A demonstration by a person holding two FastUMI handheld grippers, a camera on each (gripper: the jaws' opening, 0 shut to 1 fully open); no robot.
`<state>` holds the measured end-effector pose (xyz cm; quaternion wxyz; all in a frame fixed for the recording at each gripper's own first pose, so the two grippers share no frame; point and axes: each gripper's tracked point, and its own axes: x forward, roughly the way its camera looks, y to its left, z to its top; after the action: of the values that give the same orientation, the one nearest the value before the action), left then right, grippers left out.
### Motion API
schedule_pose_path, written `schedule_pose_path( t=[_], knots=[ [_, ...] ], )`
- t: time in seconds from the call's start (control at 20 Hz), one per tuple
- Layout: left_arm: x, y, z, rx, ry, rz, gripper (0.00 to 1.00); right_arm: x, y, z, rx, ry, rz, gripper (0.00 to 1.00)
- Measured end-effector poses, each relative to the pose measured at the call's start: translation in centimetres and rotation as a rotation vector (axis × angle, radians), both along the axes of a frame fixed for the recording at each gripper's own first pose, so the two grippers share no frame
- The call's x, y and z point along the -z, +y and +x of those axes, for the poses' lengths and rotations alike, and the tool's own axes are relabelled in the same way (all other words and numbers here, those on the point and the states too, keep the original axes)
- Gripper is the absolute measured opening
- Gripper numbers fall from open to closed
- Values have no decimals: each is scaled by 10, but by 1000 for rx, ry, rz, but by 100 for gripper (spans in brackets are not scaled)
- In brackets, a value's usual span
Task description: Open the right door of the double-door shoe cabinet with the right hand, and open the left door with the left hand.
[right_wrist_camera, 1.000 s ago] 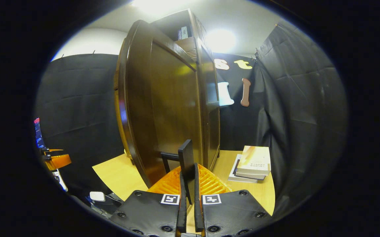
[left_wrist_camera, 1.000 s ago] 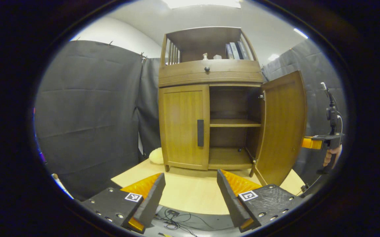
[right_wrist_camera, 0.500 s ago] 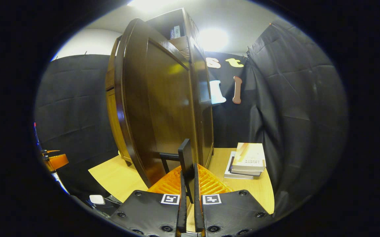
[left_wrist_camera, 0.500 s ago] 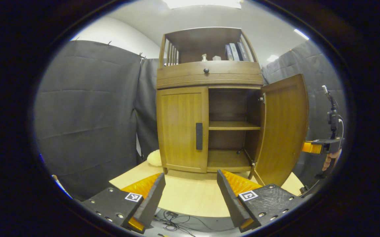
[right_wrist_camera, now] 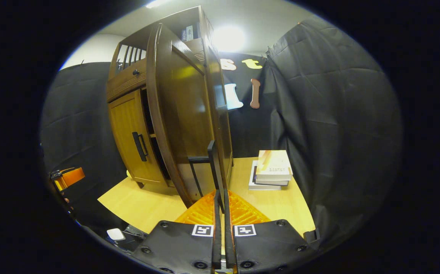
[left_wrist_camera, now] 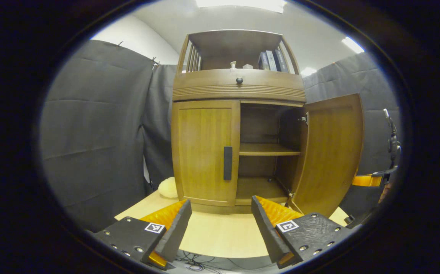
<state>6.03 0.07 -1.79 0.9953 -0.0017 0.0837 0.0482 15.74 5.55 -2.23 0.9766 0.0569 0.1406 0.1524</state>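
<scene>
The wooden shoe cabinet (left_wrist_camera: 239, 91) fills the middle of the left gripper view, warm brown with a straight grain, a ribbed band under a drawer with a small round dark knob (left_wrist_camera: 239, 80), and an open top shelf with slatted sides holding a few upright books (left_wrist_camera: 270, 61) whose spine writing is too small to read. Its left door (left_wrist_camera: 204, 152) is closed, a flat panel in a frame with a black vertical bar handle (left_wrist_camera: 228, 163) at its inner edge. The right door (left_wrist_camera: 332, 152) stands swung out toward the right of the frame, baring two plain shelves inside. At the bottom of this view the left gripper (left_wrist_camera: 220, 224) has its orange ribbed fingers spread wide, nothing between them, above the pale wood table (left_wrist_camera: 220, 236). In the right gripper view the right gripper (right_wrist_camera: 220, 213), lower centre, is clamped on the right door's handle (right_wrist_camera: 213, 163), a black bar held between both ribbed orange fingers; square black-and-white markers sit on its black body. A stack of books (right_wrist_camera: 270, 170) lies on the table at centre right, cover text blurred. A pale rounded object (left_wrist_camera: 167, 188) sits beside the cabinet's lower left corner.
</scene>
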Motion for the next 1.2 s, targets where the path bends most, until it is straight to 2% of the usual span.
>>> schedule_pose_path(
  t=[0.1, 0.15, 0.2, 0.25, 0.3, 0.35, 0.4, 0.45, 0.5, 0.55, 0.65, 0.7, 0.75, 0.8, 0.95, 1.15, 1.2],
  knots=[
    [-3, 13, 12, 56, -3, -9, 92, -3, -5, -8, 54, 2, 0, 4],
    [-4, 17, 20, 87, -6, -11, 92, -3, -10, -15, 86, 6, -7, 13],
    [-4, 22, 28, 116, -9, -11, 92, -4, -16, -24, 124, 6, -10, 4],
    [-5, 25, 37, 150, -8, -13, 92, -5, -21, -32, 160, 9, -6, 4],
    [-5, 29, 43, 180, -8, -17, 92, -6, -24, -40, 196, 13, -3, 0],
    [-8, 31, 53, 205, -17, -21, 92, -5, -28, -49, 231, 13, -6, 0],
    [-10, 33, 61, 228, -29, -26, 92, -4, -31, -55, 267, 14, -14, 4],
    [-14, 35, 71, 246, -38, -30, 92, -3, -34, -62, 300, 18, -18, 0],
    [-17, 36, 80, 258, -52, -29, 92, -5, -36, -68, 328, 17, -12, 0],
    [-21, 37, 91, 265, -69, -23, 92, -10, -38, -73, 355, 10, -4, 4],
    [-26, 40, 114, 262, -89, -7, 92, -16, -41, -77, 403, -7, -4, 4],
    [-29, 42, 126, 259, -98, -1, 92, -19, -42, -77, 420, -15, -6, 0],
    [-31, 41, 137, 260, -104, 2, 92, -20, -44, -78, 433, -18, -6, 13],
    [-32, 40, 148, 260, -110, 0, 92, -21, -43, -75, 433, -12, 4, 13],
    [-32, 37, 179, 256, -113, -14, 92, -21, -56, -63, 485, -15, 9, 50],
    [-31, 33, 214, 242, -112, -24, 92, -34, -72, -31, 502, -56, 18, 100],
    [-31, 31, 223, 240, -112, -22, 92, -37, -76, -23, 508, -67, 24, 92]
  ],
)
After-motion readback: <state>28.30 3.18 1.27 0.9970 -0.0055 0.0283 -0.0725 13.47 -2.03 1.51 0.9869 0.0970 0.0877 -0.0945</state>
